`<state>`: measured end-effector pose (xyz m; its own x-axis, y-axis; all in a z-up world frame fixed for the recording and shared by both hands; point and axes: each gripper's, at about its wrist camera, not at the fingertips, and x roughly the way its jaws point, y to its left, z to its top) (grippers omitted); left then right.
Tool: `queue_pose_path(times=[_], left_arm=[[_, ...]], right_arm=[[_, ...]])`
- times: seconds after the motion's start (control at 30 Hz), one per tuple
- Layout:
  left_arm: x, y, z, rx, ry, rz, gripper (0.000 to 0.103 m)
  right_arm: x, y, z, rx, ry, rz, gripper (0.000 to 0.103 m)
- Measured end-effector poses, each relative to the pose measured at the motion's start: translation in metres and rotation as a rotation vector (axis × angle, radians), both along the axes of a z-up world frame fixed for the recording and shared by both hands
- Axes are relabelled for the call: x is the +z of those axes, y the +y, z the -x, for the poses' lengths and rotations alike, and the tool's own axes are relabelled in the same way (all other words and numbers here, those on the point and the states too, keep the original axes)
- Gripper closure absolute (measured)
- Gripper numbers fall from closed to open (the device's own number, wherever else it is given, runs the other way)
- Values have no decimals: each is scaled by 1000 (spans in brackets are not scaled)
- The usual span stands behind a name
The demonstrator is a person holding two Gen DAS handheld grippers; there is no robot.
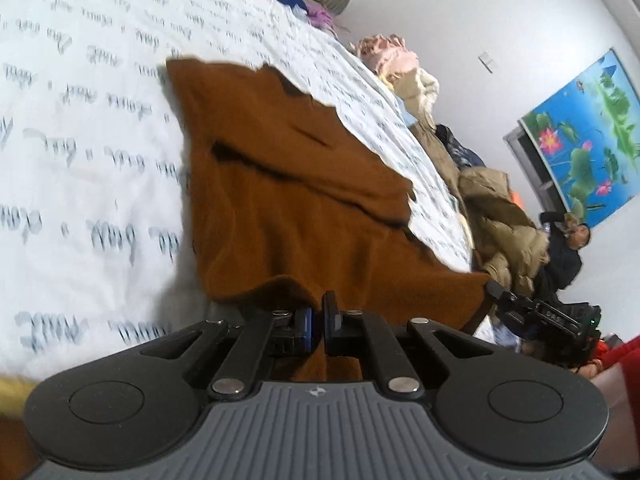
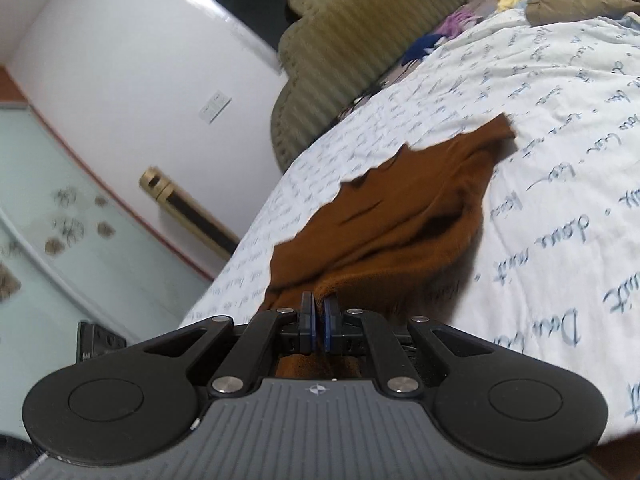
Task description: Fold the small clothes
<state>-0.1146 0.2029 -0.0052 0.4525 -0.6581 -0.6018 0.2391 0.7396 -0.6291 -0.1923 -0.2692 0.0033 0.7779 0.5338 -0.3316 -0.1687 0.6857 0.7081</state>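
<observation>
A brown garment lies spread on a white bedsheet with script print. My left gripper is shut on the garment's near edge, which is lifted off the sheet. The right gripper shows at the right of the left wrist view, at the garment's other near corner. In the right wrist view the same brown garment lies on the sheet, and my right gripper is shut on its near edge, with cloth running between the pads.
A heap of other clothes lies along the bed's far side, with pink cloth. An olive ribbed headboard stands at the bed's end. A person sits by the wall under a lotus picture.
</observation>
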Motion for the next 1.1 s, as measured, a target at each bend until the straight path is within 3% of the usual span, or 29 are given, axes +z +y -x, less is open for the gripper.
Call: queue_pose_path(times=[0.17, 0.23, 0.27, 0.3, 0.4, 0.47, 0.57, 0.67, 0.83, 0.97, 1.03, 1.1], left_arm=[[-26, -1, 5, 2, 48, -71, 98], [-47, 0, 12, 14, 89, -101, 98], [-56, 1, 17, 17, 102, -96, 98], [-62, 3, 22, 25, 106, -81, 98], [-64, 10, 39, 34, 66, -64, 97], [-61, 10, 51, 10, 20, -101, 98], [-64, 1, 68, -40, -21, -197, 98], [-76, -2, 86, -60, -21, -254, 98], [-84, -8, 93, -73, -58, -241, 98], [-87, -13, 88, -92, -59, -224, 97], [-88, -4, 91, -81, -33, -180, 95], [-90, 10, 92, -65, 17, -85, 94]], right_arm=[[-25, -8, -4, -43, 134, 104, 92], [-43, -7, 0, -69, 199, 174, 83], [-51, -8, 4, -66, 221, 183, 67], [-59, -9, 11, -70, 231, 168, 43], [-70, -13, 44, -99, 170, 96, 22], [-71, -12, 61, -103, 143, 104, 16], [-75, -12, 70, -78, 119, 80, 16], [-78, 0, 67, -14, 118, 95, 27], [-79, 36, 62, 112, 111, 191, 52], [-84, 48, 52, 166, 155, 174, 91], [-86, 55, 50, 171, 163, 192, 91], [-84, 57, 51, 165, 159, 207, 91]])
